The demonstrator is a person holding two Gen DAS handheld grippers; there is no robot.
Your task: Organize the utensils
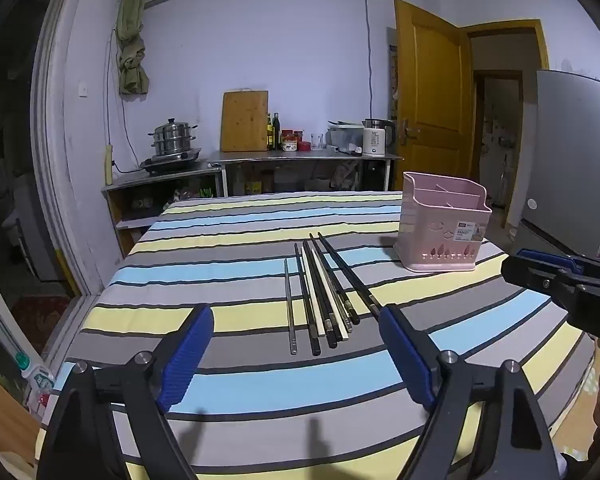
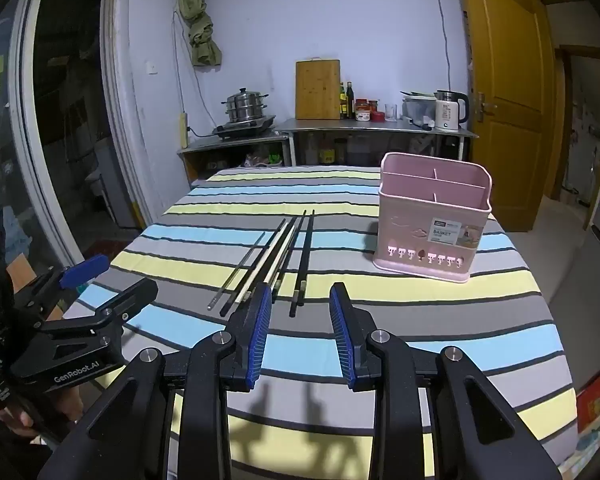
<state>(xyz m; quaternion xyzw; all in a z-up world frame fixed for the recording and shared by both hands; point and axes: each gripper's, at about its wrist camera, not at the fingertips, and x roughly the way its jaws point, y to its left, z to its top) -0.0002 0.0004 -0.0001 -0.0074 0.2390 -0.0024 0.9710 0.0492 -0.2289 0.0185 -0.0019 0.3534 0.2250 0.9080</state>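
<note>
Several chopsticks (image 1: 324, 296) lie side by side on the striped tablecloth (image 1: 236, 256), black, cream and metal ones, tips pointing away. My left gripper (image 1: 296, 322) hovers just short of their near ends, jaws wide open and empty. From the right wrist the same chopsticks (image 2: 276, 258) show ahead, with my right gripper (image 2: 300, 300) open a narrower gap above their near ends, nothing between the pads. A pink divided utensil basket (image 1: 440, 228) stands upright to the right, empty compartments visible (image 2: 434, 216). The left gripper (image 2: 84, 280) also shows at the lower left there.
A steel counter (image 1: 300, 156) against the far wall holds a steamer pot (image 1: 174, 136), cutting board (image 1: 244, 120), bottles and a kettle (image 1: 376, 140). A grey fridge (image 1: 572, 152) stands at the right, a yellow door (image 1: 432, 108) behind the basket. The right gripper's body (image 1: 564, 280) enters from the right.
</note>
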